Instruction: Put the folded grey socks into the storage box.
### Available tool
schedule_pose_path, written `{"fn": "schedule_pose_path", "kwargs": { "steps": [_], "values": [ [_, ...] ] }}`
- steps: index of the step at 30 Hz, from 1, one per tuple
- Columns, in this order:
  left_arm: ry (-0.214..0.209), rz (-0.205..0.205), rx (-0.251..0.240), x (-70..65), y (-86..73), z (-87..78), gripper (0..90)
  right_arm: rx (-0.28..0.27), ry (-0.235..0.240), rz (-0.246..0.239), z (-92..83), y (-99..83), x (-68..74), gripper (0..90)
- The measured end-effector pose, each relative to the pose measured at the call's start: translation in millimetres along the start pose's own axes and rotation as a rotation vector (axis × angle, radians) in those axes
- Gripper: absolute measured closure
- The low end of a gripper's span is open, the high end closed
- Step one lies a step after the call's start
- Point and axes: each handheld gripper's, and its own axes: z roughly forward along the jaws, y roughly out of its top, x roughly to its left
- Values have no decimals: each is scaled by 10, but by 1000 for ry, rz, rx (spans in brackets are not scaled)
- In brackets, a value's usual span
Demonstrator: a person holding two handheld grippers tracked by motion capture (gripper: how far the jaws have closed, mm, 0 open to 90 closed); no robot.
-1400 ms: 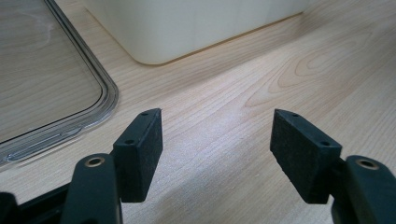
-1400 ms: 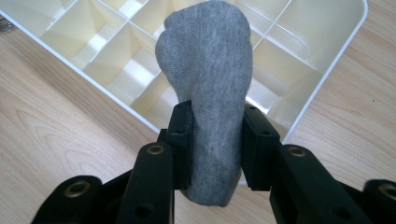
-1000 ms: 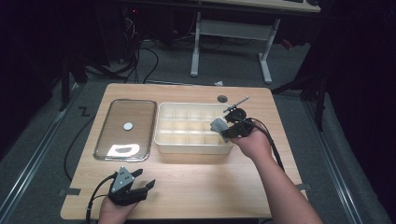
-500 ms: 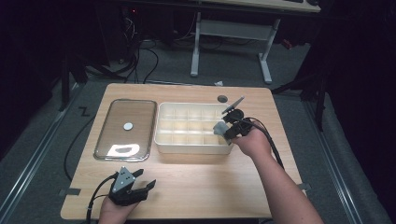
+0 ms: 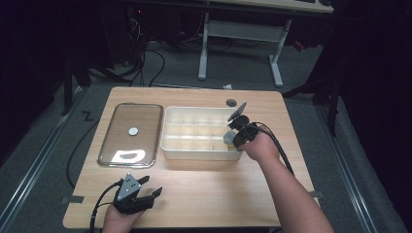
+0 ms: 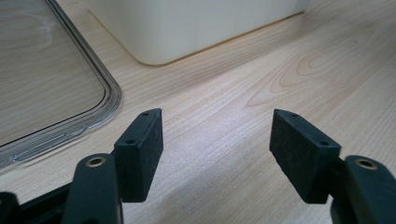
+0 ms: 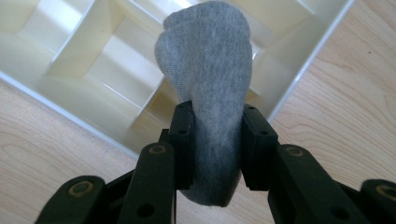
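My right gripper (image 7: 212, 135) pinches a rolled grey sock (image 7: 210, 88) over the divided organizer tray (image 5: 167, 145); next, lower into a cell; left gripper (image 6: 217, 154) idles spread.

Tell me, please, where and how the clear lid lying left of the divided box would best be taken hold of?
Probably by its raised rim. The clear lid lies flat on the table, so only its edge offers thickness. The open left gripper already faces the near corner; coming in low from the near side, one jaw would have to slip under the lip. The small centre disc looks too flat to pinch.

Item count, my table

One divided bin (image 5: 199, 145), one clear lid (image 5: 130, 133), one grey sock (image 7: 208, 88), my two grippers (image 5: 148, 193) (image 5: 232, 137).
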Motion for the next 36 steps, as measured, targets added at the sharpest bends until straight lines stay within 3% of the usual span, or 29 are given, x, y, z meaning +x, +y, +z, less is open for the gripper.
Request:
{"fn": "schedule_pose_path", "kwargs": {
  "steps": [5,14,21,36],
  "values": [
    [-7,4,2,-6,-2,15,353,32,-19,-23,96,32,50,710],
    [-9,5,7,-8,0,23,353,74,-1,-50,199,58,62,719],
    [-5,3,10,-8,-6,18,353,86,31,-30,246,58,39,721],
    [0,-3,20,9,-16,27,354,131,71,-40,366,85,22,725]
  ]
}}
